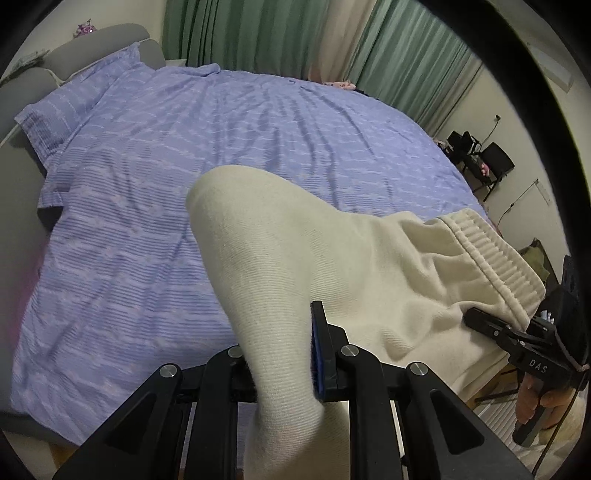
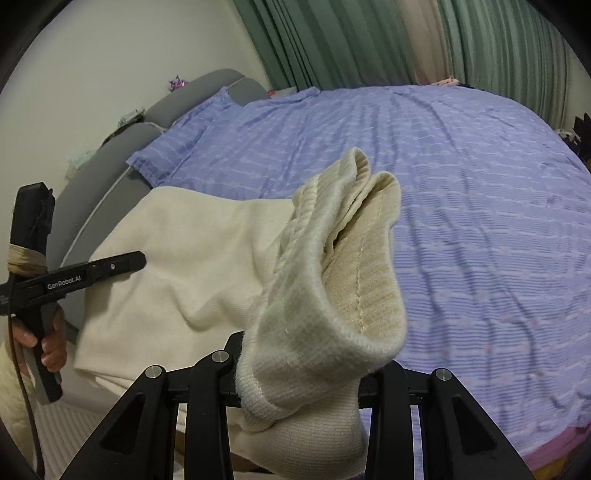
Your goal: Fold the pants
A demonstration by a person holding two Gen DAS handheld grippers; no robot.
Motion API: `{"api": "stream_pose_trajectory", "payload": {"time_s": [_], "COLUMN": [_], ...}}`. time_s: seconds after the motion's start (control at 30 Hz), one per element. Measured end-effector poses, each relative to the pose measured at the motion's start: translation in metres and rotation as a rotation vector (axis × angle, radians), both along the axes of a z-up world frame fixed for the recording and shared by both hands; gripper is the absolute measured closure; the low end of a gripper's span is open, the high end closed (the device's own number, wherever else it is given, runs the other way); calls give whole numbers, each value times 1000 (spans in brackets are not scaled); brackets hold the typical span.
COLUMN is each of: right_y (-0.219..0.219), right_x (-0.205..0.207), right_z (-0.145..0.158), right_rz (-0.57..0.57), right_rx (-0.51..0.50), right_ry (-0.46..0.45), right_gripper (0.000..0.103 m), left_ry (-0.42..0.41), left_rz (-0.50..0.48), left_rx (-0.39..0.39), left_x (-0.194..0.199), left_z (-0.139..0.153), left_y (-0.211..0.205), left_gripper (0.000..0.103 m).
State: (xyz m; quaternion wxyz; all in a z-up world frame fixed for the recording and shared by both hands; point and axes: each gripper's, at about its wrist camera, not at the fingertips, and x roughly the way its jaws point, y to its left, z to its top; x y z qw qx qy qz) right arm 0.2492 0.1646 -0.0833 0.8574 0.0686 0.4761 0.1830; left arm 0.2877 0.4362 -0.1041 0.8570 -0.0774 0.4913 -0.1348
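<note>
Cream knit pants hang between my two grippers above the near edge of the bed. My left gripper is shut on a fold of the pants fabric, which drapes over its fingers. My right gripper is shut on the ribbed waistband, which stands up in front of the camera. The waistband also shows at the right of the left wrist view. The right gripper shows there too, and the left gripper shows at the left of the right wrist view.
A bed with a lilac striped cover fills the space ahead. A matching pillow lies by the grey headboard. Green curtains hang behind. Black chairs stand by the far wall.
</note>
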Motion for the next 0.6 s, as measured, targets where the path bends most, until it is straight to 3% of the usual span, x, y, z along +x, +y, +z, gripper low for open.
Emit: {"api": "stream_pose_trajectory", "payload": {"time_s": [0.33,0.6], "right_y": [105,156], "right_x": [89,158], "right_z": [-62,-129], "right_rz": [30,45], "right_rx": [-29,-106], "right_ry": [73,177], "right_gripper": [68,68], "left_ry": [22,71], "left_rz": [-15,-31], "left_rx": [68,154], "left_x": [88,154], "left_z": [-58,-115], "left_y": [95,118], "left_gripper": [85,85]}}
